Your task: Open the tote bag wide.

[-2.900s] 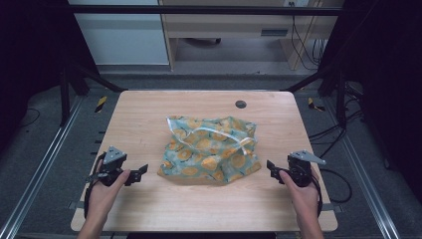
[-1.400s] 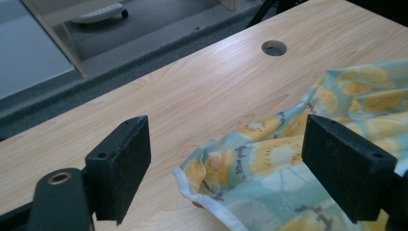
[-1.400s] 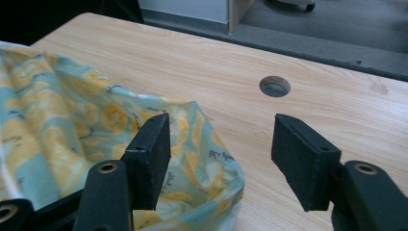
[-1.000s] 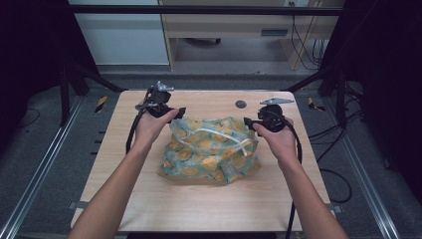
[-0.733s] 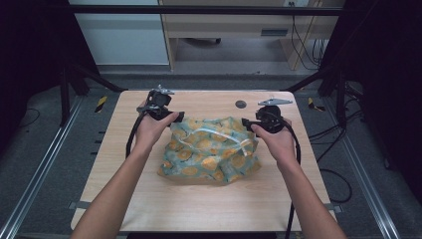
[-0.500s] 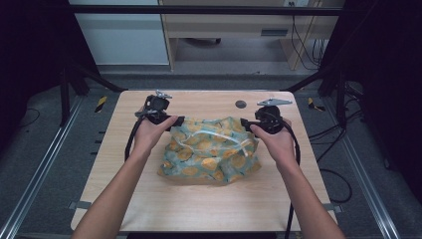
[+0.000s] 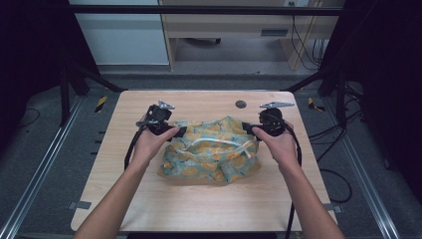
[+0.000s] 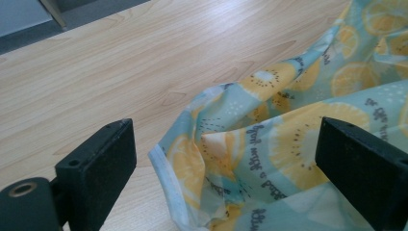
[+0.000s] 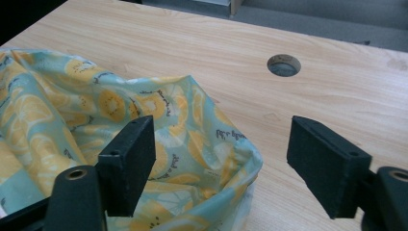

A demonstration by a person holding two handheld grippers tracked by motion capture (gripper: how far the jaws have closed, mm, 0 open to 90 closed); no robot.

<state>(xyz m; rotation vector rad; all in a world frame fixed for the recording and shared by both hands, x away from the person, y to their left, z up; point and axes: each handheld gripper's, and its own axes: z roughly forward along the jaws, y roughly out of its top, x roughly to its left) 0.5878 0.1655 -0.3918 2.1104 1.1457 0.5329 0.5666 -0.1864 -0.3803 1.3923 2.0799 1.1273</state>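
Note:
A crumpled teal cloth printed with yellow lemon slices (image 7: 211,153) lies in the middle of the wooden table (image 7: 199,209), with white straps across its top. My left gripper (image 7: 174,131) is at the cloth's far left corner, jaws open. In the left gripper view that corner of the cloth (image 8: 226,159) sits between the two wide-apart jaws of the left gripper (image 8: 226,163). My right gripper (image 7: 249,127) is at the far right corner, open too. In the right gripper view the cloth's hemmed corner (image 9: 202,144) lies between the jaws of the right gripper (image 9: 221,154).
A round cable hole (image 7: 241,104) sits in the table behind the cloth, also in the right gripper view as the hole (image 9: 283,64). Black cables trail from both grippers off the table sides. Metal frame rails and a dark floor surround the table.
Both hands moved from the table's near edge to the cloth's far corners, then drew slightly back towards the person. The cloth has barely shifted.

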